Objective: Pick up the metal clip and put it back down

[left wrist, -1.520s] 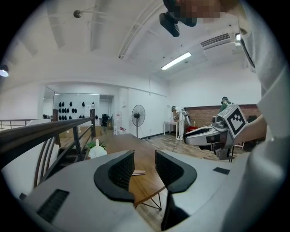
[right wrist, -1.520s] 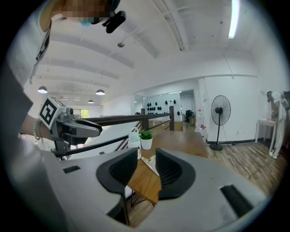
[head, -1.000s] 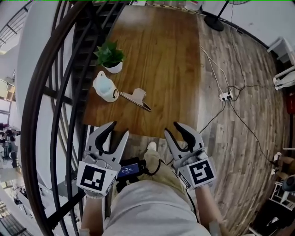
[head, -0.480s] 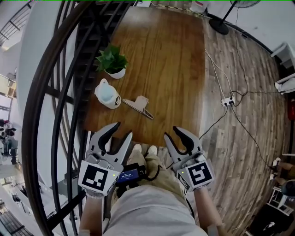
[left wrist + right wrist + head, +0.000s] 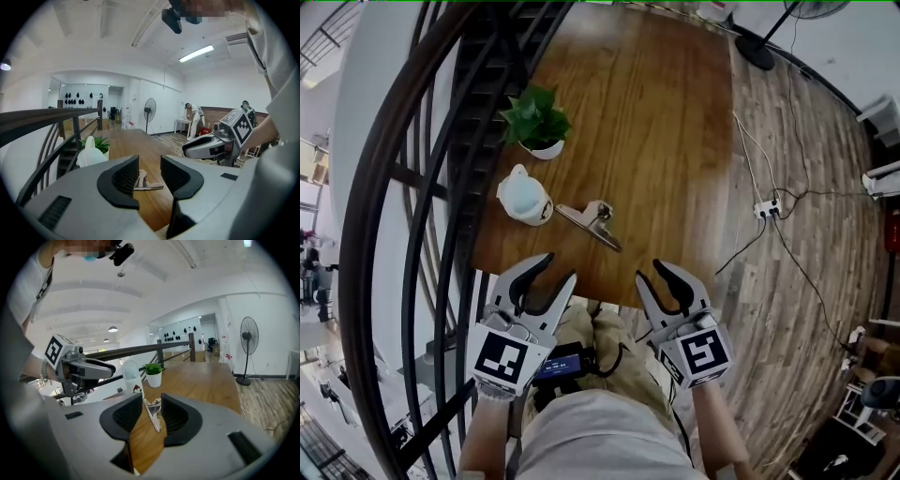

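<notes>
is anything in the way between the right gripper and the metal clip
Nothing visible. The right gripper hangs open just off the near edge of the table, and only bare wood lies between it and the metal clip. The white jug and the potted plant stand to the clip's left, off that line.

Small potted plant (image 5: 534,119) beside a white jug (image 5: 523,197) (both near the wooden table's (image 5: 656,122) left edge)

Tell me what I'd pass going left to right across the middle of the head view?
Rail → jug → clip → power strip. The plant is left out, since it overlaps the jug sideways.
</notes>
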Demonstrator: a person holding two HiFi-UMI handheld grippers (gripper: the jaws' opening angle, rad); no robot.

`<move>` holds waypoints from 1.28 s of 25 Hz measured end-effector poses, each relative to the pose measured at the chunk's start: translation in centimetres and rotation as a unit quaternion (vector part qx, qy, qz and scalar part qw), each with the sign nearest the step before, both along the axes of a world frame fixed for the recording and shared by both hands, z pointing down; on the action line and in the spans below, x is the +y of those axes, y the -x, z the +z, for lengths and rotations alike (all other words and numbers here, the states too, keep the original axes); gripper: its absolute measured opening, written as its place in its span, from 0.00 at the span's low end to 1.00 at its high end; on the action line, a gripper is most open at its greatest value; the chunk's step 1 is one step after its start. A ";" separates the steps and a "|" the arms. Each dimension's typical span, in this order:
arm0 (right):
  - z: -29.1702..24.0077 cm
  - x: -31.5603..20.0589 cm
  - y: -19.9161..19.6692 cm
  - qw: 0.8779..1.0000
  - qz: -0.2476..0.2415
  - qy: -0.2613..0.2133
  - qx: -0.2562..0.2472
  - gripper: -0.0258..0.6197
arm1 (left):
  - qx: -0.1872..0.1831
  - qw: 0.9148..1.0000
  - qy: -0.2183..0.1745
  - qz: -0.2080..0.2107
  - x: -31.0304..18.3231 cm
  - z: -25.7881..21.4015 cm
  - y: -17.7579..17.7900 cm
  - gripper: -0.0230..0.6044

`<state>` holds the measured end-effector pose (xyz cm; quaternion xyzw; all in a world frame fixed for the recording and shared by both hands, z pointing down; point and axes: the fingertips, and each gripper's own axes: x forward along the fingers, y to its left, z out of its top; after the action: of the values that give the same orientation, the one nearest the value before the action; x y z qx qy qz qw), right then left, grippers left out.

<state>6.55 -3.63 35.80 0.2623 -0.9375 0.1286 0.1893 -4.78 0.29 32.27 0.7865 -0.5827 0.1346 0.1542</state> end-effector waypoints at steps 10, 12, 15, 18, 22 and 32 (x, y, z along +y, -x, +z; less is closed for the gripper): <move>4.5 -1.7 2.4 0.999 -0.018 0.034 0.013 0.23 | 0.005 1.000 0.023 -0.004 -1.5 4.8 1.3 0.27; 5.5 -1.9 2.9 0.999 -0.022 0.042 0.017 0.26 | 0.009 1.000 0.028 -0.004 -1.5 5.6 1.4 0.27; 6.9 -2.2 3.8 0.998 -0.029 0.048 0.025 0.26 | 0.015 0.999 0.037 -0.003 -1.7 6.6 1.5 0.27; 8.1 -2.7 4.5 0.997 -0.034 0.059 0.029 0.26 | 0.018 0.999 0.042 -0.007 -1.8 7.5 1.8 0.27; 9.6 -3.6 5.5 0.996 -0.038 0.070 0.034 0.29 | 0.019 0.999 0.047 -0.010 -2.3 8.6 2.3 0.27; 13.3 -4.7 7.3 0.992 -0.046 0.098 0.058 0.29 | 0.029 0.997 0.064 -0.017 -3.1 10.9 2.8 0.27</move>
<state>-0.71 -8.32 49.10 0.2065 -0.9189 0.1954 0.2735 -7.56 -2.76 43.16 0.7682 -0.5818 0.1465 0.2232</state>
